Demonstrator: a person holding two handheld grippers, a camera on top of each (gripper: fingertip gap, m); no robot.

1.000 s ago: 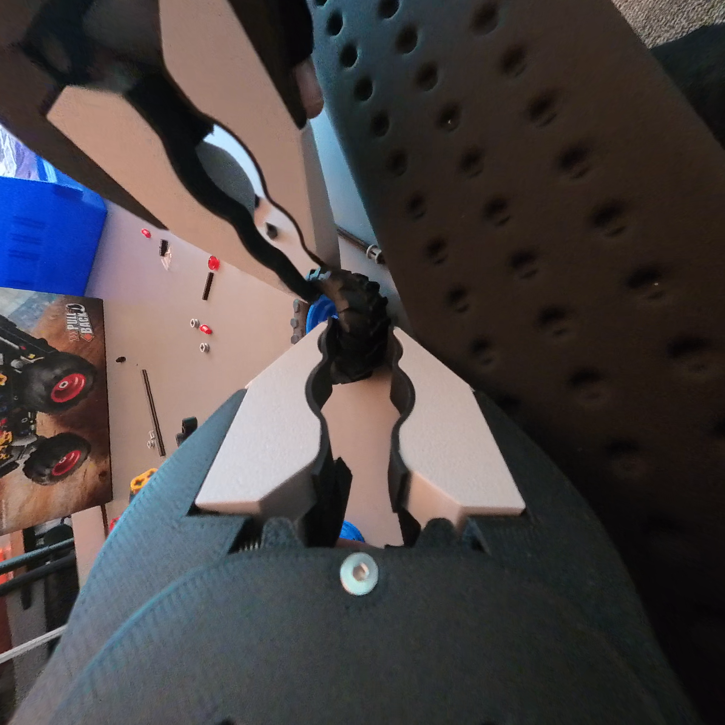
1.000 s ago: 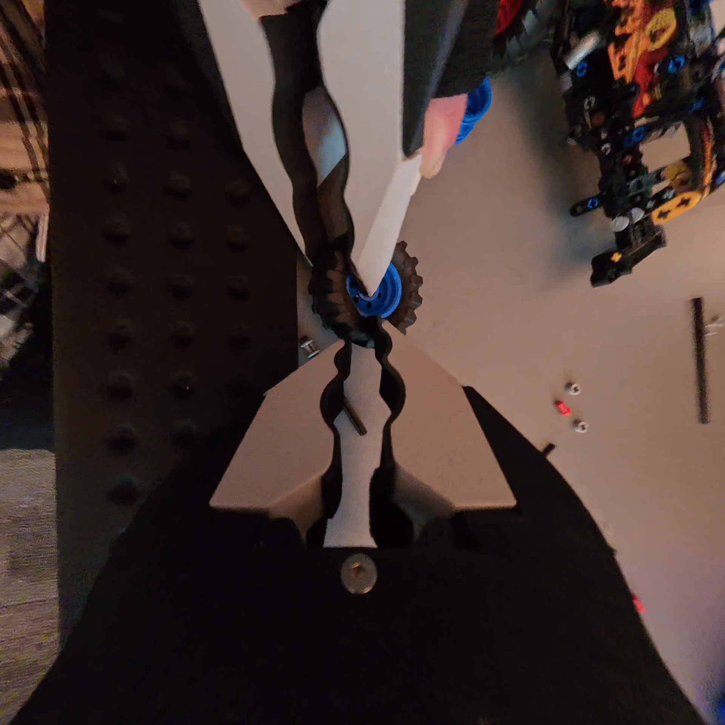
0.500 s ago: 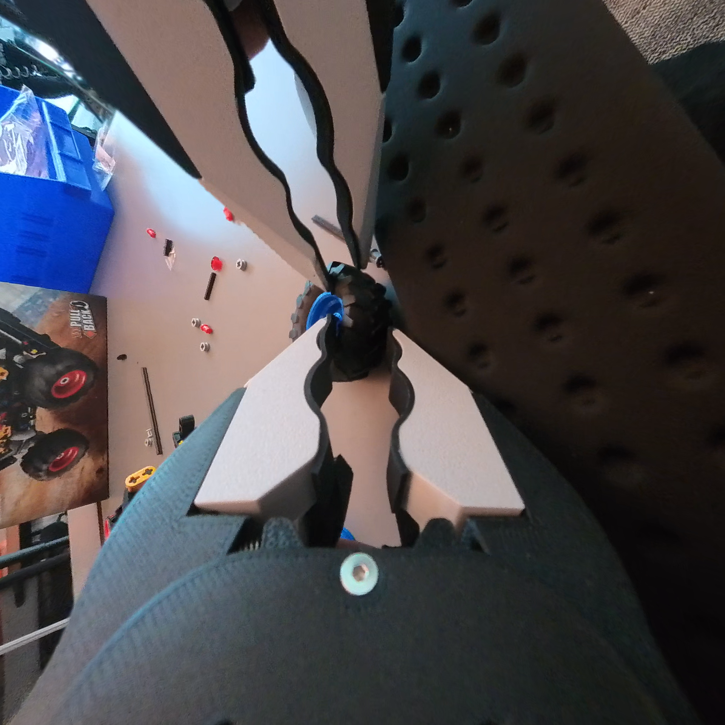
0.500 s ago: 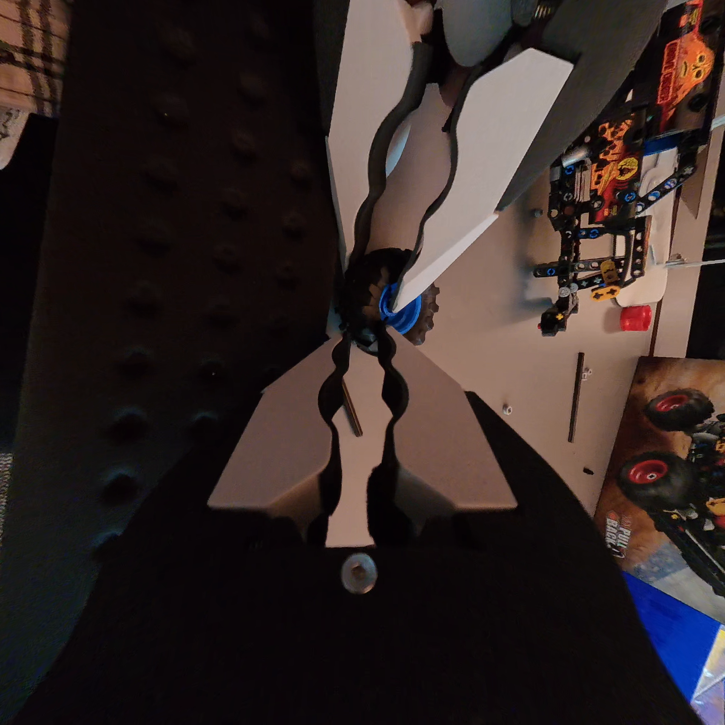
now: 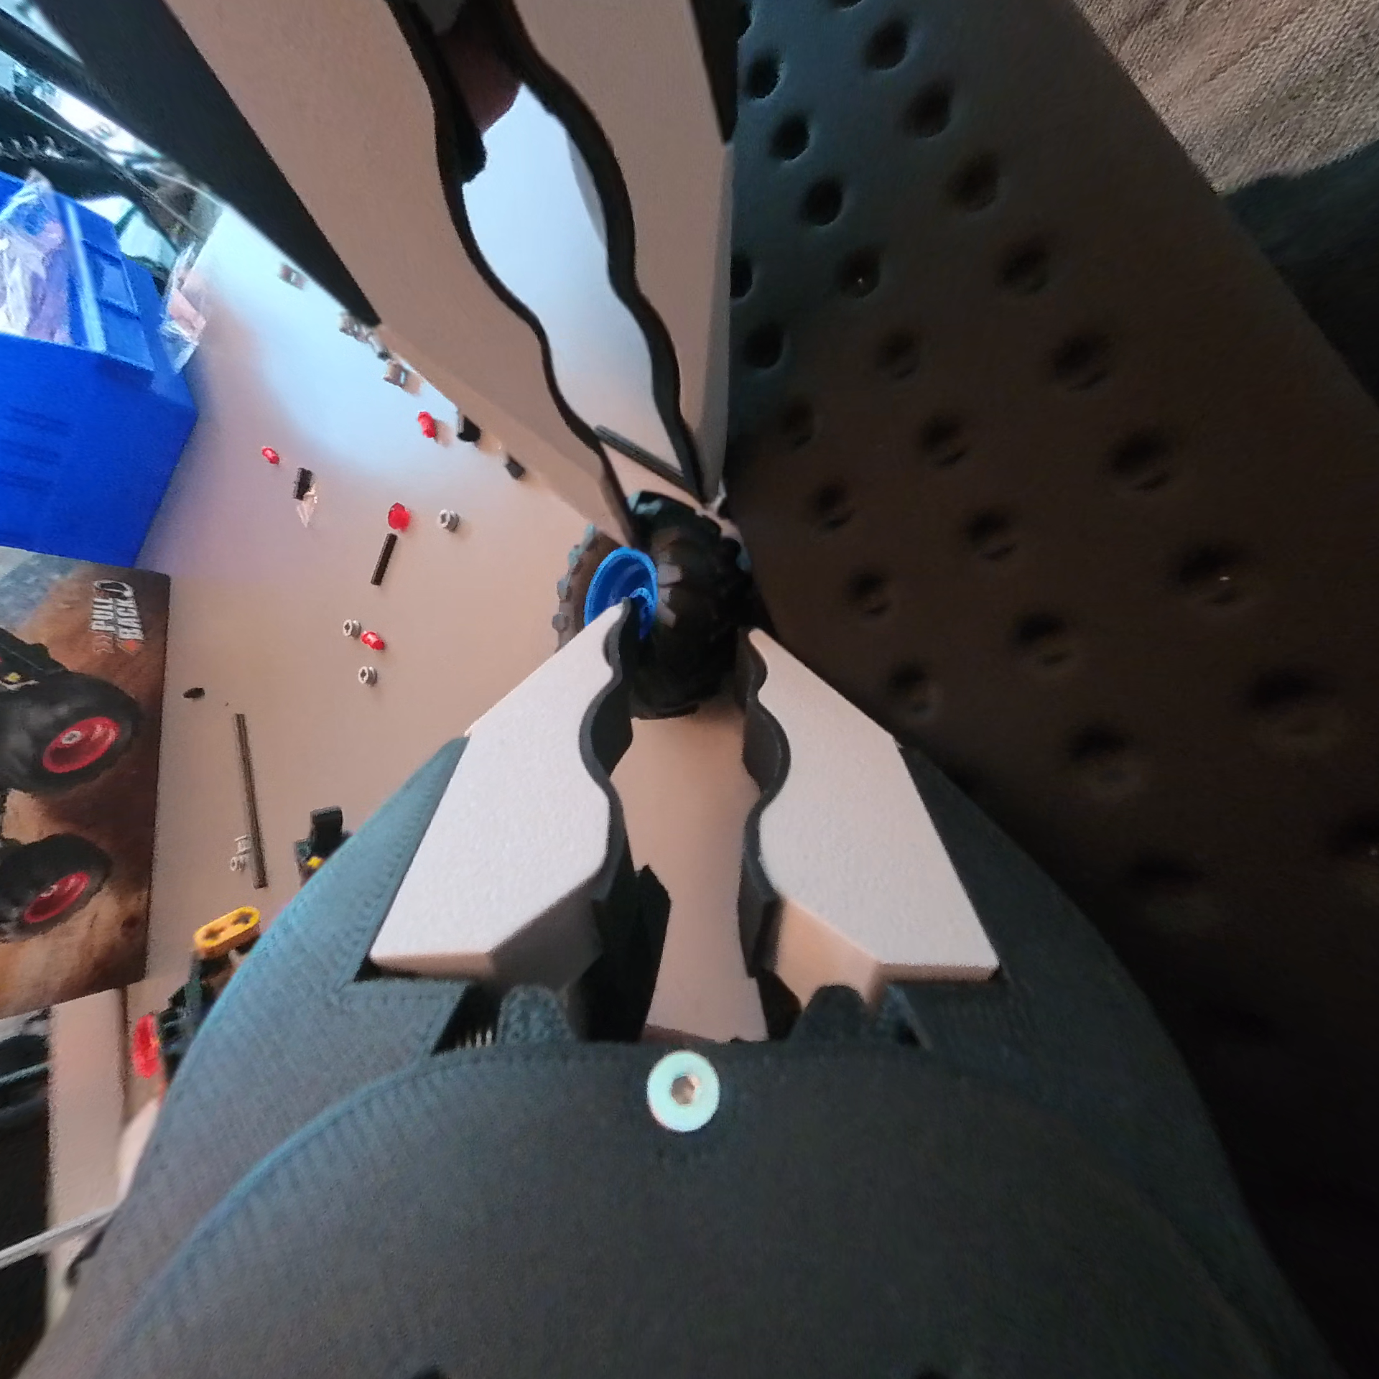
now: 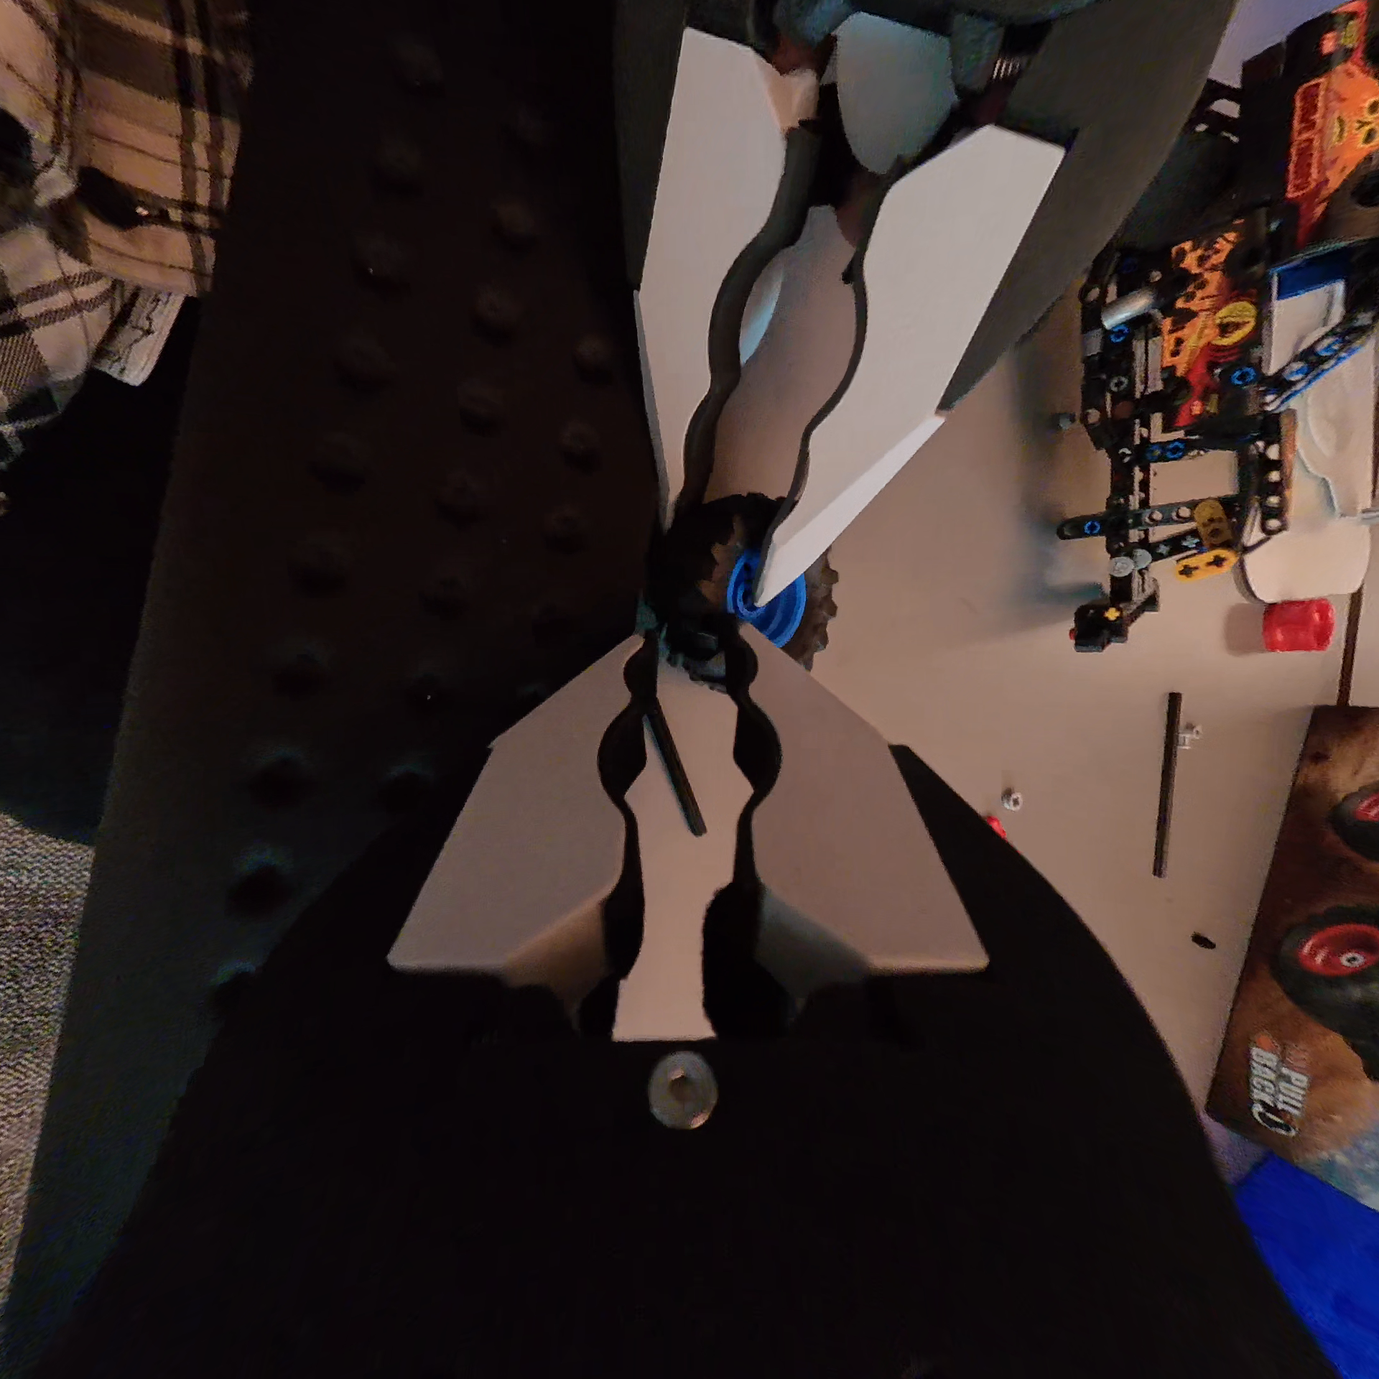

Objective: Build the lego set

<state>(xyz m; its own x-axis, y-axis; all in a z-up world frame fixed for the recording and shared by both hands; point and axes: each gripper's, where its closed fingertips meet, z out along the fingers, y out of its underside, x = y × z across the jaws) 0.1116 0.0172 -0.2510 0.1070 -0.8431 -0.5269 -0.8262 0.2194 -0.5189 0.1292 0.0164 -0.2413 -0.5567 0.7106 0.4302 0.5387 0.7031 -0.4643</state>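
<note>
A black tyre with a blue hub is held in the air between both grippers, next to a dark perforated chair back. My left gripper is shut on it, one finger on the hub and the other on the tyre's far side. The right gripper comes in from above and pinches the tyre's top edge. In the right wrist view my right gripper is shut on the tyre, and the left gripper's fingertip presses on the blue hub.
A second tyre lies on the table behind. A part-built truck, a red piece and black axles lie to the right. The picture sheet, a blue bin and small loose parts lie to the left.
Both grippers have kept their hold and turned around the wheel. The blue hub now shows more fully at my left gripper's fingertip. The table has swung in both views.
</note>
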